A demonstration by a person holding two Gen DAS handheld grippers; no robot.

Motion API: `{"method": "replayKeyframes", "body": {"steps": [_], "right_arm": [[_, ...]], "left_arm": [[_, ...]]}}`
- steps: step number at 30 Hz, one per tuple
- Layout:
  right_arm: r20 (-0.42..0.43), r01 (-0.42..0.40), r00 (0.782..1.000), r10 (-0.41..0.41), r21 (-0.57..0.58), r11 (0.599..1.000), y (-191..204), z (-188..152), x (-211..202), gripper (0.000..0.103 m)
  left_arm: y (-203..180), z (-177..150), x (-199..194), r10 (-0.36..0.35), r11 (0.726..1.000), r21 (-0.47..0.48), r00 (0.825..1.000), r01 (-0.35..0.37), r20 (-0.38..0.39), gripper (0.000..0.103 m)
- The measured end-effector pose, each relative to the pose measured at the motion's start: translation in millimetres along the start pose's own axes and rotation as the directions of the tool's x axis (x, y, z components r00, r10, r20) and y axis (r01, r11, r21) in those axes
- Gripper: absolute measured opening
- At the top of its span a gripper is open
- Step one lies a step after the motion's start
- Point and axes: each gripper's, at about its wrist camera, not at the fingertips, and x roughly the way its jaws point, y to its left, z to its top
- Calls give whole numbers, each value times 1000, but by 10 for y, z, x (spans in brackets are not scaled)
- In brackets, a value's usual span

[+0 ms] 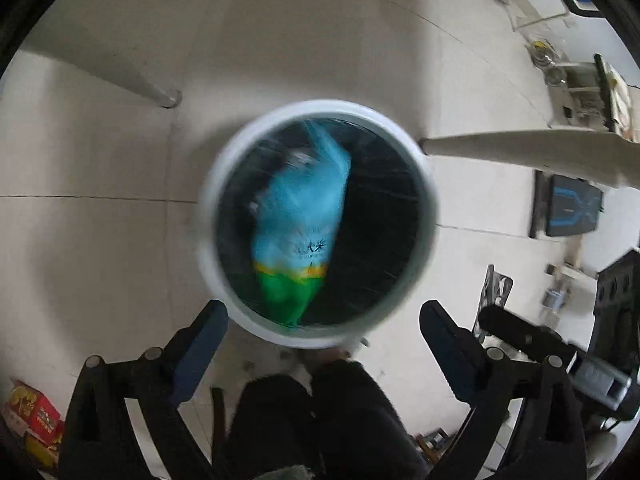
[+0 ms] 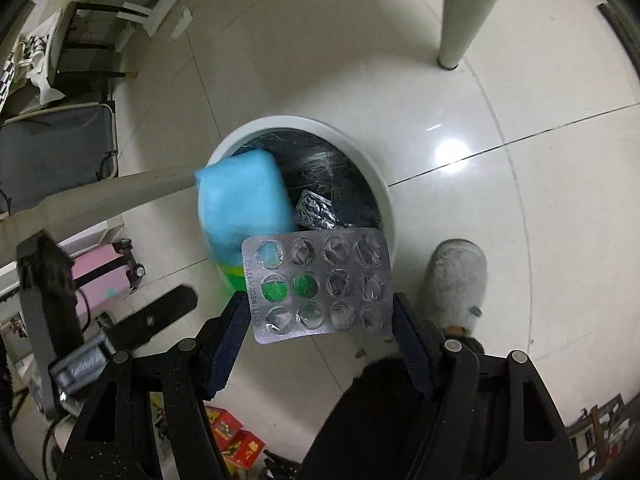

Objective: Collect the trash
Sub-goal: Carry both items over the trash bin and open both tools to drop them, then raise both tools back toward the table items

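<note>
Left claw (image 1: 324, 320): standing wide open, nothing between its dark fingers (image 1: 200, 344), pointing steeply down over the bin

Right claw (image 2: 320, 312): gripping an emptied blister pack (image 2: 318, 286) by its two side edges, the foil sheet lying flat across the gap and hanging just above the near rim of the bin

Person: dark trouser legs (image 1: 320, 420) showing below both claws; a grey fluffy slipper (image 2: 456, 280) resting on the floor just right of the bin

White round bin (image 1: 224, 272): sitting on the pale tiled floor (image 1: 100, 240), lined with a black bag (image 1: 384, 216)

Blue, yellow and green plastic packet (image 1: 298, 220): blurred, lying at the bin's mouth, its blue end leaning against the left rim in the right wrist view; whether it is resting or falling cannot be told

Second foil blister sheet (image 2: 316, 210): lying inside on the black liner, beside the packet

Beyond the bin: two pale furniture legs (image 2: 460, 12) standing on the tiles
</note>
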Motion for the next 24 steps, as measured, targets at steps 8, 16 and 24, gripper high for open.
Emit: {"method": "replayKeyframes", "body": {"steps": [8,16,24], "right_arm": [[-40,-30,999,29,-22,999,70,86,328,102],[69,211,977,-201,-194,958,317,-212,-202,102],[187,361,930,-317,-296,884,636,-604,-867,102]], "left_arm": [[196,-350,-417,259,965,-9,950,-262,175,98],[72,-541,-815,291,956,-15,938,-294,190,98],[-93,-846,-1318,270,962,-18,942,-272,198,98]]}}
